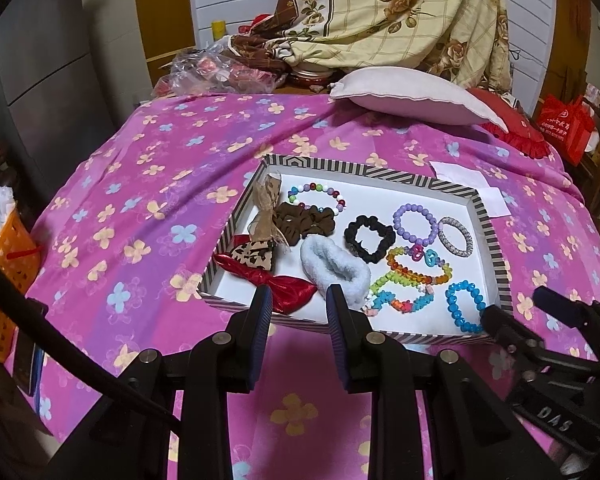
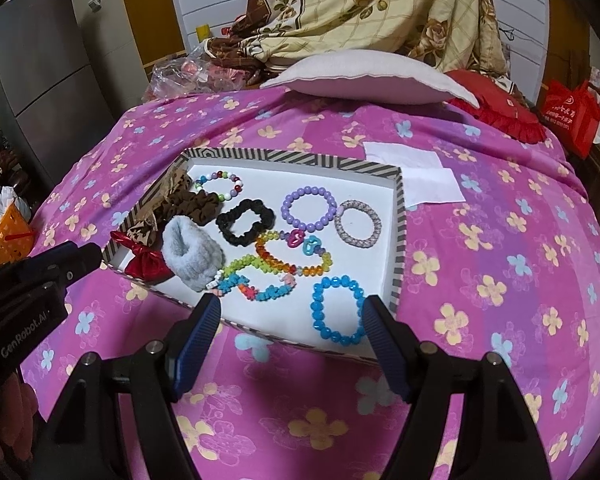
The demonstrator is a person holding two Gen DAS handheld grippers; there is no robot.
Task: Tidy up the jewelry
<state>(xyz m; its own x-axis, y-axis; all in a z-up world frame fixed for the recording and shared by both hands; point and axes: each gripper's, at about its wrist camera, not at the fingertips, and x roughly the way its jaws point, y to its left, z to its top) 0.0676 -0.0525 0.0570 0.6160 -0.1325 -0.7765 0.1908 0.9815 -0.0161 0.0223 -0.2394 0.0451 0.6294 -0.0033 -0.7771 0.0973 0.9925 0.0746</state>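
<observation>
A striped-rim box (image 1: 376,172) (image 2: 296,157) with a white floor lies on the pink flowered bedspread. It holds bead bracelets on the right: blue (image 1: 465,306) (image 2: 337,309), purple (image 1: 416,225) (image 2: 310,208), silver (image 1: 456,237) (image 2: 357,223), rainbow (image 1: 417,267) (image 2: 292,256). Scrunchies and bows lie on the left: white fluffy (image 1: 335,269) (image 2: 192,257), black (image 1: 369,239) (image 2: 245,222), brown (image 1: 305,221), red bow (image 1: 284,285) (image 2: 146,262). My left gripper (image 1: 298,300) is open and empty at the box's near edge. My right gripper (image 2: 290,312) is open and empty, above the near edge by the blue bracelet.
A pale pillow (image 1: 416,94) (image 2: 370,78) and a red cushion (image 1: 512,124) lie at the far end of the bed. White paper (image 1: 470,186) (image 2: 416,176) lies beyond the box. An orange basket (image 1: 4,276) stands left of the bed. A red bag (image 2: 572,116) stands at the right.
</observation>
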